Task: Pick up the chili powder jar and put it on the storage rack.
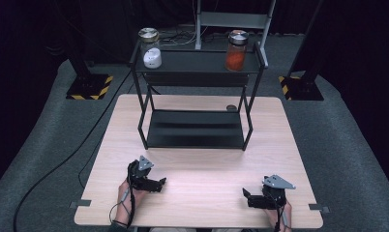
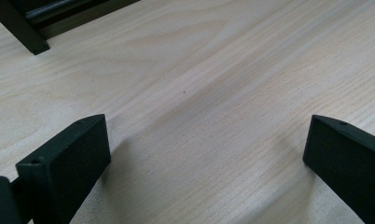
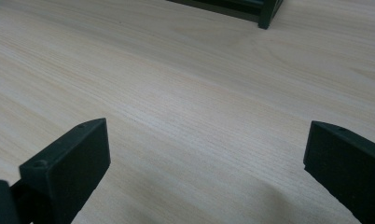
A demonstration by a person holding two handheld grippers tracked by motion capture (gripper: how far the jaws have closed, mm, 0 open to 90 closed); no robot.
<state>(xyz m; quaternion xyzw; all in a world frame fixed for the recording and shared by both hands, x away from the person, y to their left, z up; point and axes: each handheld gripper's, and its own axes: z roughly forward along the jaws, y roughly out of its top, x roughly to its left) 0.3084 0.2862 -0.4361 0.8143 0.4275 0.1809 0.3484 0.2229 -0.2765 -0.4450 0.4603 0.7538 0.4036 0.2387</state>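
Both hands sit low on the near edge of the pale wooden tabletop point(image 1: 202, 159), one at each side. The left hand-held gripper point(image 1: 161, 182) rests near the front left, its jaws pointing across toward the middle, and in the left gripper view its two black jaws stand wide apart with nothing but bare wood grain between them. The right hand-held gripper point(image 1: 246, 195) mirrors it at the front right, jaws turned inward toward the centre; the right gripper view shows the same picture, jaws spread wide, nothing held, only tabletop in the gap. The two are well apart from each other, with a broad stretch of wood between.

Up the tabletop, the black two-tier metal rack point(image 1: 195, 128) stands at the far middle, well away from both grippers. One of its feet point(image 2: 29, 39) peeks into the top left corner of the left gripper view, and another foot point(image 3: 267, 16) shows at the top of the right gripper view. On the rack's upper shelf, a jar with white contents point(image 1: 151, 50) stands upright at the left end and a jar with orange contents point(image 1: 236, 52) stands upright at the right end, both with metal lids. The lower shelf is bare. A small dark round thing point(image 1: 231, 108) lies on the tabletop behind the rack's right side; what it is, I cannot tell.
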